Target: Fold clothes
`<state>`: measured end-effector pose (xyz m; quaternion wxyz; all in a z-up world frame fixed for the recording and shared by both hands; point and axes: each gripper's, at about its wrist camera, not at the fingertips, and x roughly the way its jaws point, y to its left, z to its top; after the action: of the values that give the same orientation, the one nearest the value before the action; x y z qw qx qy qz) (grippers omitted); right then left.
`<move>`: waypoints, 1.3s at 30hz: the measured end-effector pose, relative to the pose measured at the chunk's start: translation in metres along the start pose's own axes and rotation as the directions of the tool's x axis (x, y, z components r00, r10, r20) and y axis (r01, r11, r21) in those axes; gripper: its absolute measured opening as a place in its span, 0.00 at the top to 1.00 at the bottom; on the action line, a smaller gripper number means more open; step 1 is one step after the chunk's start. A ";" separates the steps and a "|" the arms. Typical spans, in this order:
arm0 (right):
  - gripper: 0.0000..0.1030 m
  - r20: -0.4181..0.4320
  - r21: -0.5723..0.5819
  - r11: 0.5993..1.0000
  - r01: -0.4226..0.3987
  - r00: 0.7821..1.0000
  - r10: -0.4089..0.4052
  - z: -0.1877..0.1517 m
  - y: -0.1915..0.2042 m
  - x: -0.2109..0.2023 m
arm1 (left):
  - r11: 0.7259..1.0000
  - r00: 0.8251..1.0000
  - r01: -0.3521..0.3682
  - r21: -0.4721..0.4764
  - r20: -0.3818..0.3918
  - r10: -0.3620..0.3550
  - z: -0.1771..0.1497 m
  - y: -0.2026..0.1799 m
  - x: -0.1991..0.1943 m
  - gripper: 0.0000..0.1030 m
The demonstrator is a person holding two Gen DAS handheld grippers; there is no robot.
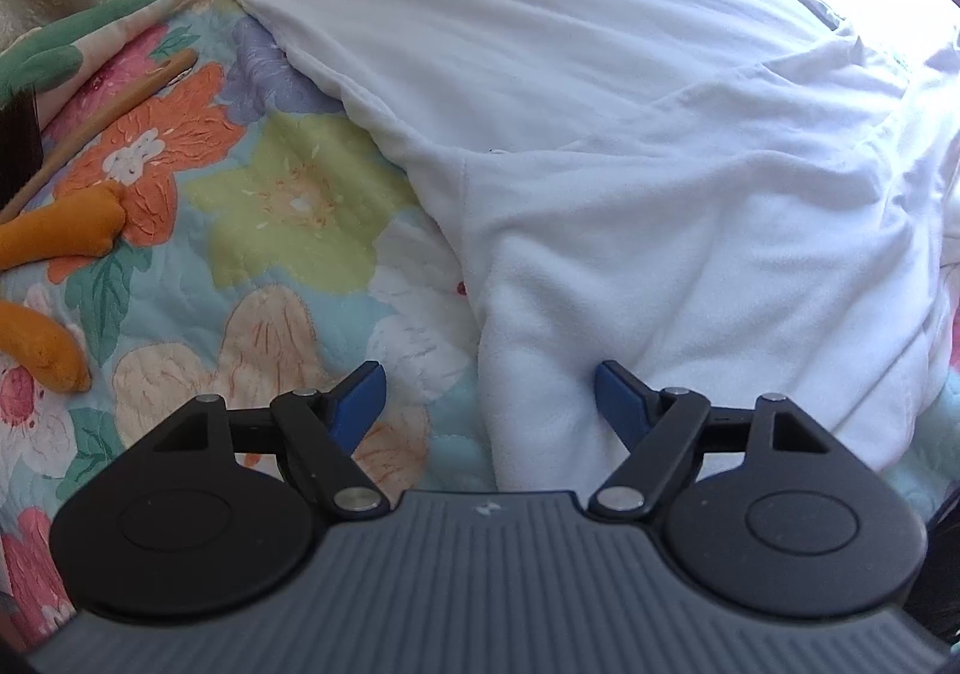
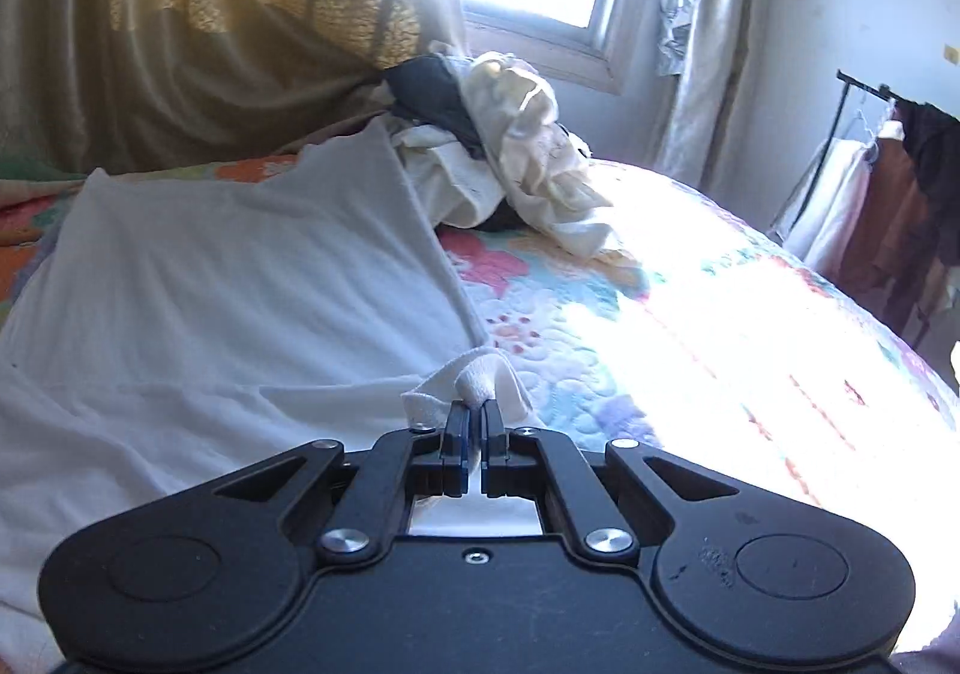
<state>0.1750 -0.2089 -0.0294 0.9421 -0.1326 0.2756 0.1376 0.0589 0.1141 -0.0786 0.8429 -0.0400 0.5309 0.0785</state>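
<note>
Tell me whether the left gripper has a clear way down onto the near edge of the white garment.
Probably yes. The left gripper is open right above the white garment, whose near edge lies between its blue fingers, and nothing lies in between.

I see the white garment (image 1: 630, 146) as soft, matt fleece-like cloth with a fine nap. The quilt (image 1: 252, 230) under it is stitched, puckered cotton-like fabric, matt, printed with flowers. My left gripper (image 1: 489, 392) looks like matt black plastic with shiny metal rivets and smooth blue pads. The curtain (image 2: 180, 14) behind is a sheeny woven cloth.
</note>
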 end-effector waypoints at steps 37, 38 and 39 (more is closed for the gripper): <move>0.38 -0.196 0.213 0.977 -0.021 0.979 0.064 -0.039 -0.054 0.072 | 0.900 0.950 0.259 0.350 0.076 -0.303 0.066 -0.040 0.037 0.22; 0.34 -0.223 0.184 0.983 -0.008 0.974 0.050 -0.039 -0.051 0.080 | 0.899 0.954 0.260 0.352 0.053 -0.296 0.065 -0.041 0.044 0.22; 0.32 -0.267 0.174 0.985 -0.005 0.962 0.052 -0.042 -0.051 0.089 | 0.899 0.956 0.255 0.357 0.045 -0.289 0.062 -0.041 0.047 0.22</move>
<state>0.2439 -0.2528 -0.1039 0.9013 -0.0646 0.4145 0.1076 0.1409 0.0873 -0.0953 0.8639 0.0397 0.4841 -0.1332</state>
